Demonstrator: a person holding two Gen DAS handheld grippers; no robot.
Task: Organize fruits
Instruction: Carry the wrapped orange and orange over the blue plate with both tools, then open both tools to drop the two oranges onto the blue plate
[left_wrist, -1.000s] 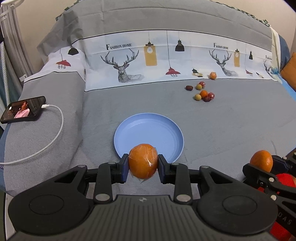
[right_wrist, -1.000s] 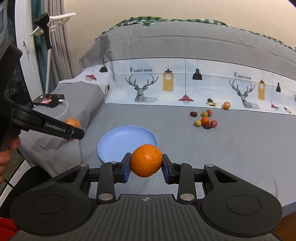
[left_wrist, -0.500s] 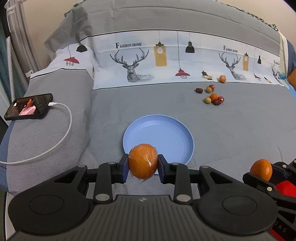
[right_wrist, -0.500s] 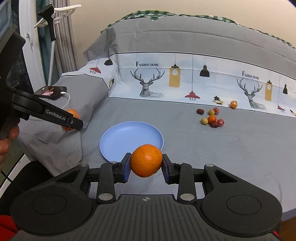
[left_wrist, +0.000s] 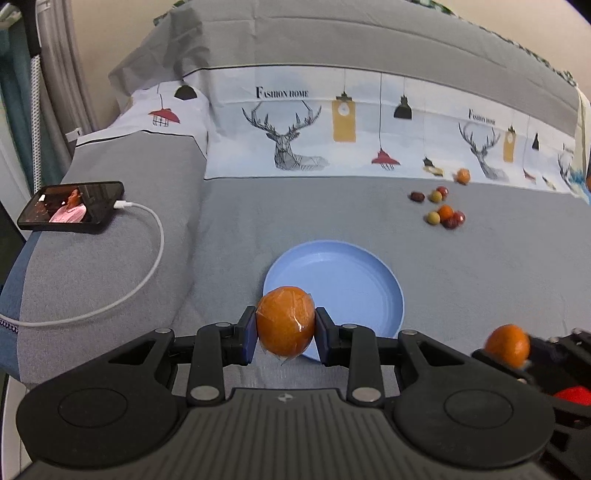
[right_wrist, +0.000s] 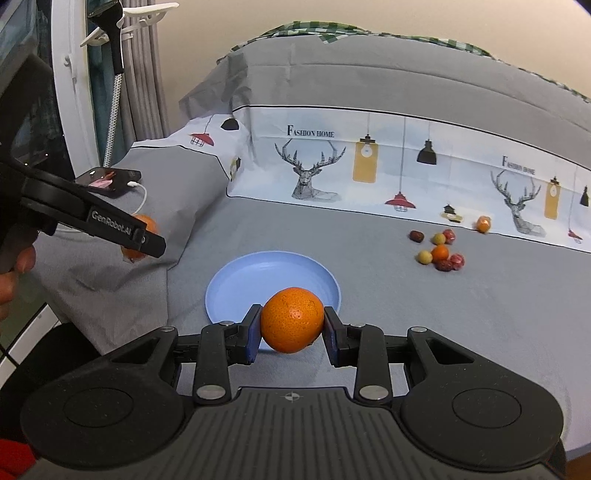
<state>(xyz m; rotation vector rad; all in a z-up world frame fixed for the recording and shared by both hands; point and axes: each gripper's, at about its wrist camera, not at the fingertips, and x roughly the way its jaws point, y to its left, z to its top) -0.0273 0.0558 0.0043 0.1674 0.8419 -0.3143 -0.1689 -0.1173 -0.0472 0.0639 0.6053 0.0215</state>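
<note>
My left gripper is shut on a plastic-wrapped orange, held above the near left rim of the blue plate. My right gripper is shut on a bare orange, held above the near rim of the same plate. The plate lies empty on the grey bed. The right gripper's orange shows at the lower right of the left wrist view. The left gripper's orange shows partly behind its finger in the right wrist view.
Several small fruits lie in a cluster on the bed beyond the plate, with one small orange fruit farther back. A phone on a white charging cable lies on the left pillow.
Both grippers have drifted left and forward with their oranges still held; the plate now appears more to the right in the left wrist view.
</note>
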